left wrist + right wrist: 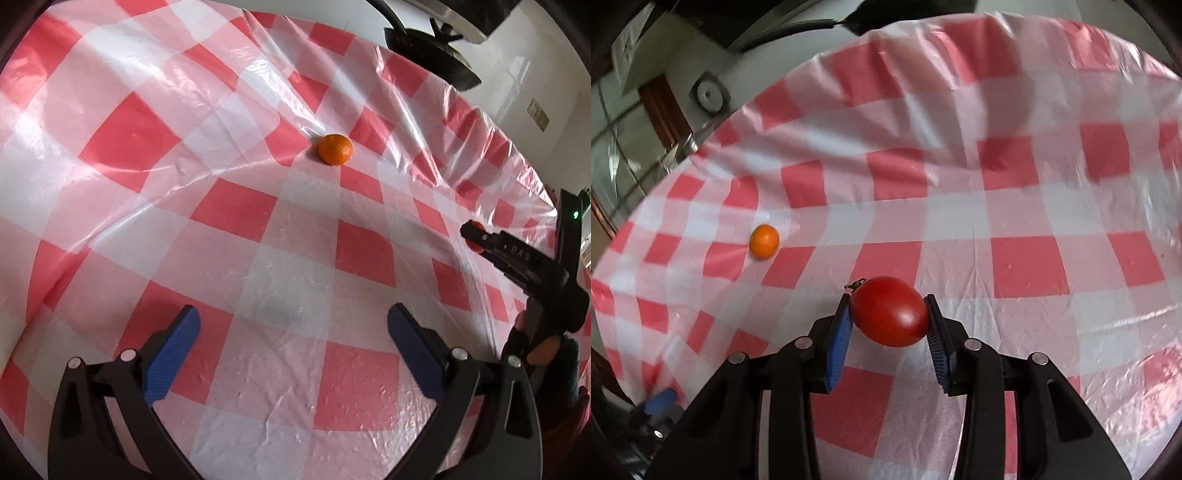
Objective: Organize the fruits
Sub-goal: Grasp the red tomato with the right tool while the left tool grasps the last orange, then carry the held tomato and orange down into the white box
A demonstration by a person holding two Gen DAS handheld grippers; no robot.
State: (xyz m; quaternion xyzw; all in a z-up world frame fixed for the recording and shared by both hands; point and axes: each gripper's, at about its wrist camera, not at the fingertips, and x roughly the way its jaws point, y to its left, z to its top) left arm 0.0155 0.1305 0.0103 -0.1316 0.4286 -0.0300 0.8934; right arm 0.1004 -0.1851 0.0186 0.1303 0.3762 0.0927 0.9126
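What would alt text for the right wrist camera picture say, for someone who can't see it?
A two-finger gripper with blue pads clamps a red tomato above a table under a red-and-white checked cloth. A small orange lies alone on the cloth, farther off to the left.

Looks like a home dining spot: worktop under red-and-white checked plastic cloth (258,229), white wall with switch plate (538,113), wooden door frame (665,107).
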